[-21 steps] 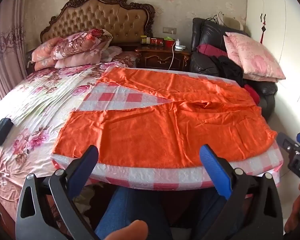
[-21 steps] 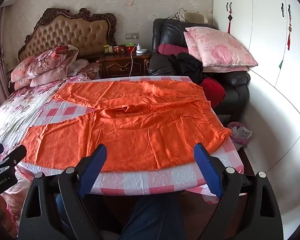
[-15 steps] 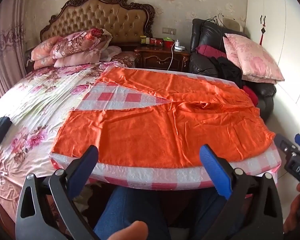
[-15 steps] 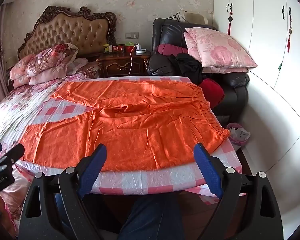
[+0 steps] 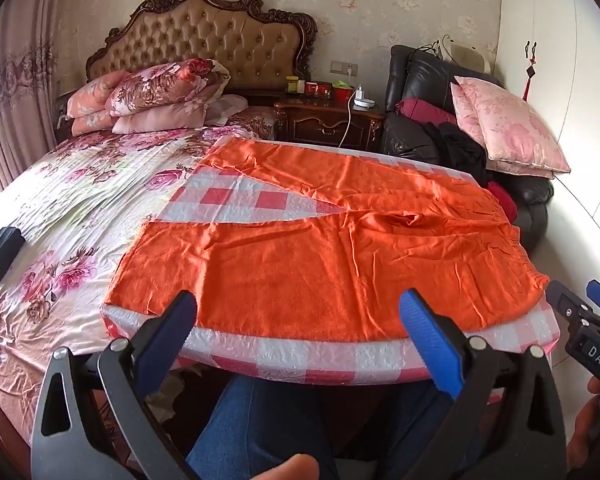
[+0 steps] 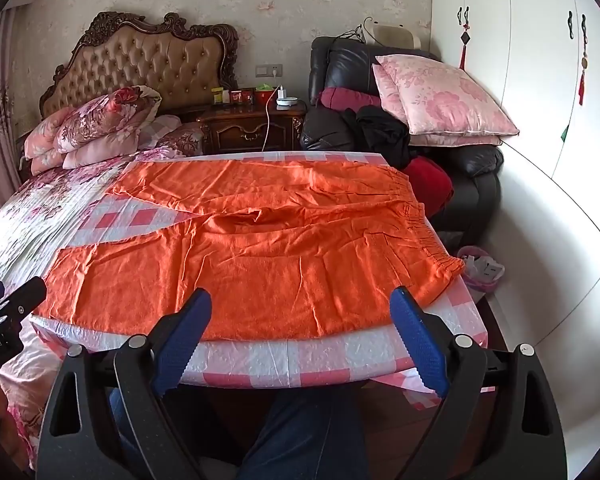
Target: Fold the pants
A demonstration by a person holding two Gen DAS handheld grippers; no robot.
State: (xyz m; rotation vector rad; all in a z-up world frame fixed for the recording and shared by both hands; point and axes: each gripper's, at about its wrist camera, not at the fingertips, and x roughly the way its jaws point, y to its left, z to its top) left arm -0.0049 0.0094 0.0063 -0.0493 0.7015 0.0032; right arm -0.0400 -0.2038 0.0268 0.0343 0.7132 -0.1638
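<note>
Orange pants (image 5: pixel 324 248) lie spread flat on a pink-and-white checked table cover (image 5: pixel 300 354), legs to the left, waistband to the right. They also show in the right wrist view (image 6: pixel 260 264), with the elastic waistband (image 6: pixel 428 224) at the right edge. My left gripper (image 5: pixel 300 320) is open and empty, held just short of the table's near edge. My right gripper (image 6: pixel 300 316) is open and empty, also at the near edge, further right. Neither touches the pants.
A bed with a floral sheet (image 5: pixel 60 208) adjoins the table on the left, with a dark pouch (image 5: pixel 2 248) on it. A wooden nightstand (image 5: pixel 328 124) and a black armchair with pink pillows (image 5: pixel 508 128) stand behind. White wardrobe doors (image 6: pixel 540 80) at right. My jeans-clad legs (image 5: pixel 260 428) are under the table.
Both grippers have drifted slightly, so the view shifts a little. They stay open and the pants have not moved.
</note>
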